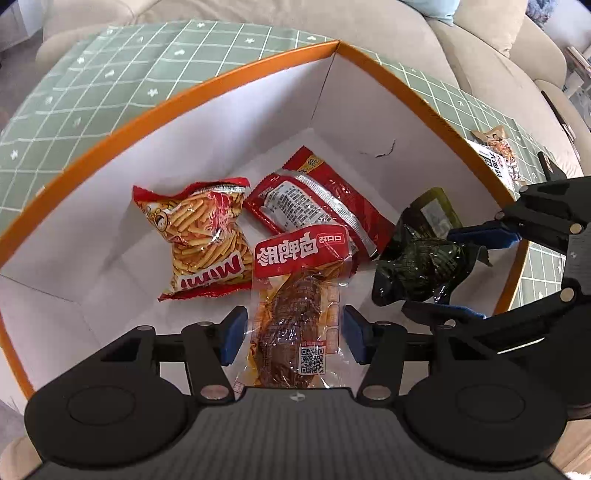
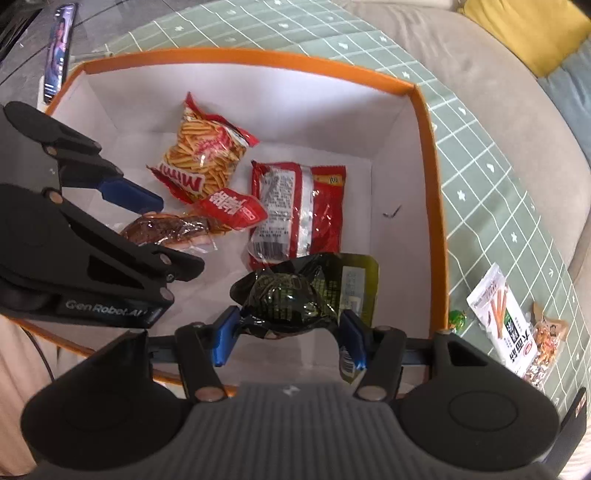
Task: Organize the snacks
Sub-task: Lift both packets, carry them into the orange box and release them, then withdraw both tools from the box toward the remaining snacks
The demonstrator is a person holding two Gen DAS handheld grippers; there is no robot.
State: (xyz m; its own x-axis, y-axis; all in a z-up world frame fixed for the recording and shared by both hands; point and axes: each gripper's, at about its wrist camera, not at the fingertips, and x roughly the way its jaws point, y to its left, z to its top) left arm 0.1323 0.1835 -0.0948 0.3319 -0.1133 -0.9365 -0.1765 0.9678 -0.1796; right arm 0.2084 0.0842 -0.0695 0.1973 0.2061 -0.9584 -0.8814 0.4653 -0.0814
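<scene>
Left view: the left tool [image 1: 293, 334], spread, is being held around a meat packet [image 1: 295, 295] inside the orange-rimmed box [image 1: 229, 79]. Right view: a dark green packet [image 2: 291, 299] is being pinched by the right tool [image 2: 288, 338] near the box's near edge [image 2: 437, 236].

Green grid-pattern cloth [image 1: 110, 77] covers table. Beige sofa [image 1: 369, 26] behind it. Yellow cushion [image 2: 524, 29] on sofa. Phone [image 2: 57, 55], screen lit, stands beyond cloth's far-left corner.

Bare floor along the box's [image 2: 437, 206] right wall, left half crowded by packets and the left gripper [image 2: 147, 236].
</scene>
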